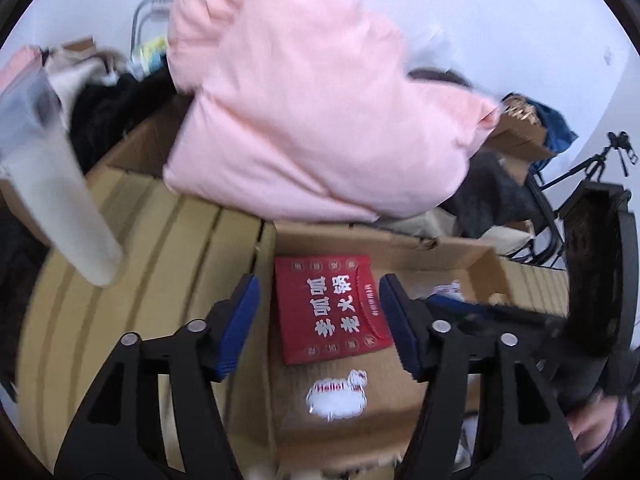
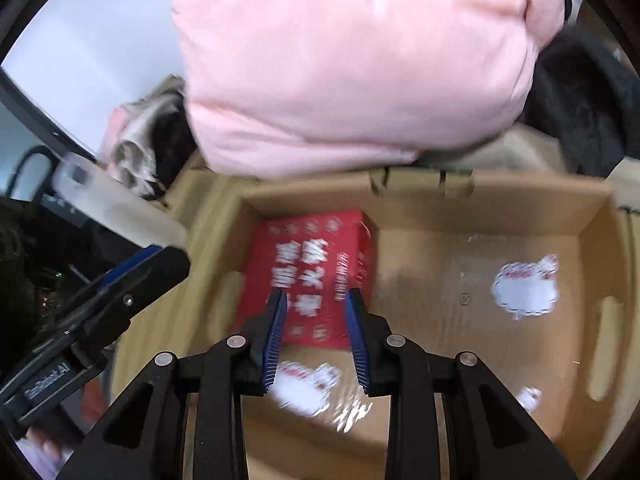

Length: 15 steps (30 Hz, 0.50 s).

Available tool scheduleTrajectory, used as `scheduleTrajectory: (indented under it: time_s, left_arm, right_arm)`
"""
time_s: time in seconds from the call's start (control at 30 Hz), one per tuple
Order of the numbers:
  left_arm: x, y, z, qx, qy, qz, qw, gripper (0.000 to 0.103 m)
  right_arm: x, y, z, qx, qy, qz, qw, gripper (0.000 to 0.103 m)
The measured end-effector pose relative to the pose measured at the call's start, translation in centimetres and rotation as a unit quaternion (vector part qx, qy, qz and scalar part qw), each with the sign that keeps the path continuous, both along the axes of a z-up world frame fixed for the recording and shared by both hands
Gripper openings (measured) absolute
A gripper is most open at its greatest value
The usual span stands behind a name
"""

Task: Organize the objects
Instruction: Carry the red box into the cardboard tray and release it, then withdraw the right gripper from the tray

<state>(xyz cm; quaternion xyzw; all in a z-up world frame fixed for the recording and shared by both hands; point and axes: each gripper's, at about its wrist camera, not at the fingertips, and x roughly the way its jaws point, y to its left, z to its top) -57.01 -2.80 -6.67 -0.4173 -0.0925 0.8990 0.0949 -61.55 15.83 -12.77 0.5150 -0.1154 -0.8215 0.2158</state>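
Open fingers (image 2: 285,320) above red box (image 2: 308,276)

Both tongs (image 1: 318,322) (image 2: 316,334) open, empty.

Both the left gripper (image 1: 316,320) and the right gripper (image 2: 316,336) are matte black linkages with triangular cut-outs and round silver rivets at the joints, ending in ribbed blue pads (image 2: 275,340), and one black body carries pale, partly legible lettering on its side.
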Motion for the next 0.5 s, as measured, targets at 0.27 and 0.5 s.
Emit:
scheduleTrajectory:
  time_s: [0.27, 0.5]
  left_arm:
    - [11.6, -1.8, 16.6, -0.098, 0.125, -0.037, 0.9866, 0.078]
    - [23.6, -3.6, 30.7, -0.142, 0.202, -0.011, 0.9689, 0.101]
  right_arm:
    - [10.0, 3.6, 19.2, 0.062, 0.132, 0.040, 0.988, 0.089]
    - [22.1, 10.5, 35.0, 0.055, 0.214, 0.057, 0.974, 0.102]
